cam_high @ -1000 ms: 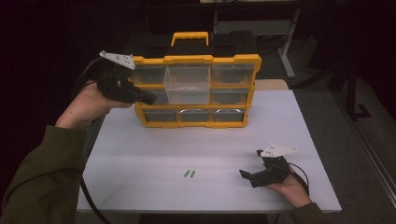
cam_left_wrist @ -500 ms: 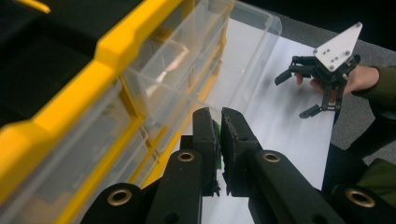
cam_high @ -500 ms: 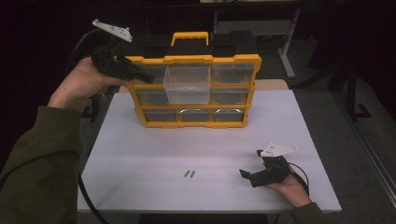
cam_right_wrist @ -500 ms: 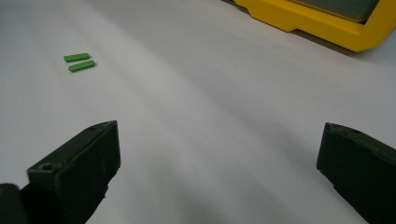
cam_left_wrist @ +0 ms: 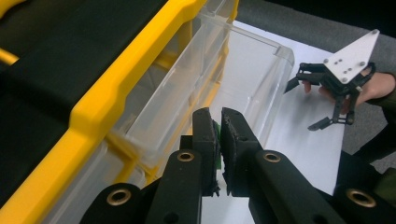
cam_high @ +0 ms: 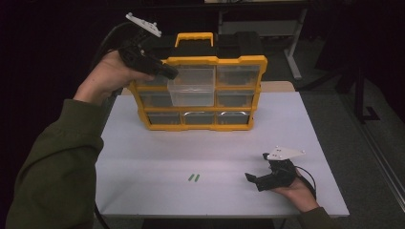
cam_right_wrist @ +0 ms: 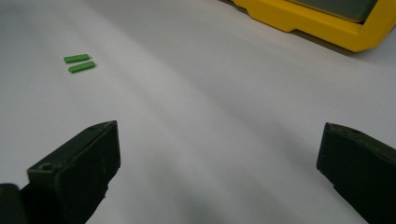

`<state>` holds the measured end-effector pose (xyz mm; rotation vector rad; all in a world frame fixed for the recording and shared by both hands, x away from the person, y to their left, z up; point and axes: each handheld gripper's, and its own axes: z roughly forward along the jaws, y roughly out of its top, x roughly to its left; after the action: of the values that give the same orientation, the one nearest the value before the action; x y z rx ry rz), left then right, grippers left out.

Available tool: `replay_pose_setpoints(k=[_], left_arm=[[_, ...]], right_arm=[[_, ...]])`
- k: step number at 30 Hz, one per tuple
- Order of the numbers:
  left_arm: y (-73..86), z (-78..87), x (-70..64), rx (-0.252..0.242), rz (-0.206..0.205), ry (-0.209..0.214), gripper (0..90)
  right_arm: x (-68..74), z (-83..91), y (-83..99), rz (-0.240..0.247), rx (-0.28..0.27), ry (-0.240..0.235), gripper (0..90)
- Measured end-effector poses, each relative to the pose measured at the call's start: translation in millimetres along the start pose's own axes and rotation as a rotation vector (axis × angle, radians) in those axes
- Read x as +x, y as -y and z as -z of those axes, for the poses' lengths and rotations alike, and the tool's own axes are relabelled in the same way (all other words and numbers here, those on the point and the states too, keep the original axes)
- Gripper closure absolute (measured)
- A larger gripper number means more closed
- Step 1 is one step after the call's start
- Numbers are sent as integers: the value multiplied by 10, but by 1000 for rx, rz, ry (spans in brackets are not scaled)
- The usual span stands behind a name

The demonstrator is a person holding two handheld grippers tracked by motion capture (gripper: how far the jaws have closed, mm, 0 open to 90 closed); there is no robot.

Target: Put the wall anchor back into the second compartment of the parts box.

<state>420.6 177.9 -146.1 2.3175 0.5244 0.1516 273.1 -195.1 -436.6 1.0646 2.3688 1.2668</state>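
Note:
A yellow and black organizer [cam_high: 200,93] with clear drawers stands at the back of the white table [cam_high: 143,152]. Its top middle drawer [cam_high: 193,86] is pulled out. My left gripper [cam_high: 169,72] hovers above that open drawer [cam_left_wrist: 243,88], shut on a small green piece [cam_left_wrist: 216,130] pinched between its jaws. Two more green pieces [cam_high: 193,177] lie side by side on the table near the front, also seen in the right gripper view as green pieces [cam_right_wrist: 79,63]. My right gripper [cam_high: 253,180] rests low at the front right, open and holding nothing; it shows as the right gripper [cam_left_wrist: 308,105] in the left gripper view.
The organizer's yellow base [cam_right_wrist: 317,21] crosses the top of the right gripper view. Dark floor and metal frame legs [cam_high: 291,57] lie beyond the table. A cable [cam_high: 305,174] trails from my right gripper.
My left gripper has risen from beside the organizer's left side and moved right, over the open top middle drawer. The right gripper has stayed put.

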Motion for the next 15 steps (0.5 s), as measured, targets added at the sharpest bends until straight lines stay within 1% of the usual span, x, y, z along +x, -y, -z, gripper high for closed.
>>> replay_pose_setpoints(k=[3,4,6,8,10,11,12,15], left_arm=[[-39,-90,-3,17,-8,-14,848],[-47,-119,-3,13,-2,-10,848],[-58,-157,6,28,-10,-22,847],[-59,-216,11,30,-5,-16,846],[-58,-235,7,29,-2,-17,846],[-59,-245,9,33,-6,-15,845],[-58,-256,5,29,1,-13,844],[-59,-246,18,24,-5,-13,778]], right_arm=[[2,0,1,1,1,-1,0],[3,1,2,2,1,-1,0],[0,4,3,1,2,-1,0],[-2,8,7,-5,0,1,0],[-2,9,8,-9,0,0,0],[-2,11,9,-10,0,-1,0],[-3,12,10,-10,0,-1,0],[-4,16,12,-9,0,0,0]])
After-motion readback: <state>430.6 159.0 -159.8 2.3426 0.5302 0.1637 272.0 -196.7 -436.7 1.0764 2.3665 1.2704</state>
